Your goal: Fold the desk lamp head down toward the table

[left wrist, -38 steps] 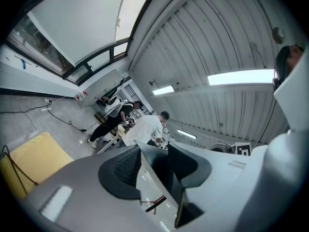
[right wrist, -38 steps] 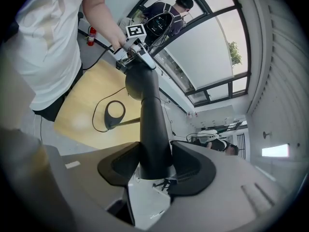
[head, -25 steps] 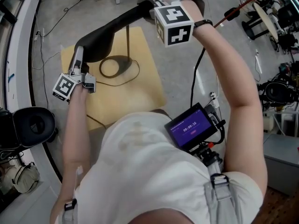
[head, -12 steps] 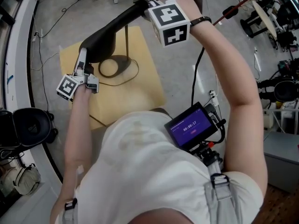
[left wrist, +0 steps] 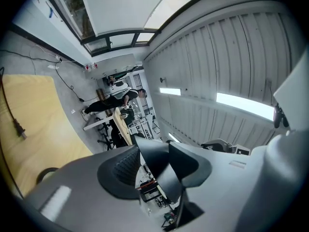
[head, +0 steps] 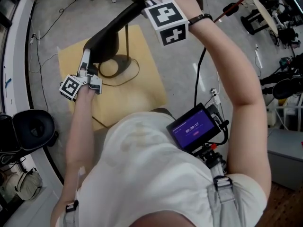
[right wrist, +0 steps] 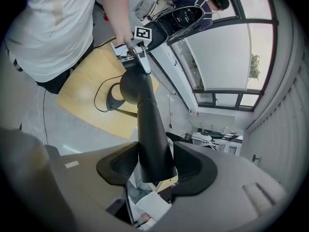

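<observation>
Two grips on one lamp: my right gripper is clenched on the narrow upper end of the long black desk lamp head, and the dark bar fills the gap between its pads. My left gripper is clamped on the edge of the head's wide lower end. That head slants above the pale yellow wooden table, carried on a thin stem, with its low end over the lamp's black ring base.
</observation>
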Demonstrator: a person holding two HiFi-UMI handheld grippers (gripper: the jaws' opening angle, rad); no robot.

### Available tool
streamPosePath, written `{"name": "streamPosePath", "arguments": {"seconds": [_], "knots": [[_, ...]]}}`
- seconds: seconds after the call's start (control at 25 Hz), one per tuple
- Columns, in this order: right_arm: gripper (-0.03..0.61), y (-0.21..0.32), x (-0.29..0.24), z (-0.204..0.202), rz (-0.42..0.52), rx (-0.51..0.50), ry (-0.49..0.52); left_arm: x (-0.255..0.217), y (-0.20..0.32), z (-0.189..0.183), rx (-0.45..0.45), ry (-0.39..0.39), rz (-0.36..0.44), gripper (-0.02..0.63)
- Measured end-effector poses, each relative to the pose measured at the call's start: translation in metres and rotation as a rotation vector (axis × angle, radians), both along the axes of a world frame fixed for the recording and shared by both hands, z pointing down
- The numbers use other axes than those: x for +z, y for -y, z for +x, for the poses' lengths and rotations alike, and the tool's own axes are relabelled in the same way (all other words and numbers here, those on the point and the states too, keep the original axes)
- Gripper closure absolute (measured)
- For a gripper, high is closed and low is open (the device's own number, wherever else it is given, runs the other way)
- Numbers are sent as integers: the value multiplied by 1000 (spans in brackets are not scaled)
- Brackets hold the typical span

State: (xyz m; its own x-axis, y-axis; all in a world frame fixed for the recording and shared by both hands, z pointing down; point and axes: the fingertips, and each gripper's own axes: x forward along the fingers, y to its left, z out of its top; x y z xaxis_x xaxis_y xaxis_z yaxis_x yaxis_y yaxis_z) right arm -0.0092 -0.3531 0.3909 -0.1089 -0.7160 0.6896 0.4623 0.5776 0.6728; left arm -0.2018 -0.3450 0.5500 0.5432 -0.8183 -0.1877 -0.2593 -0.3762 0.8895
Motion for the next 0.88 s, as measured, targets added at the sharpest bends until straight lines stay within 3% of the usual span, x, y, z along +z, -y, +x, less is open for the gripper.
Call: {"name": "streamPosePath", "arguments": {"seconds": [0.68, 0.88], "knots": [[325, 8, 7, 6, 45, 5, -58, 31, 5, 27, 24, -52, -63, 428], [322, 17, 1, 1, 98, -34, -74, 23, 17, 28, 33, -74, -38, 428]]}}
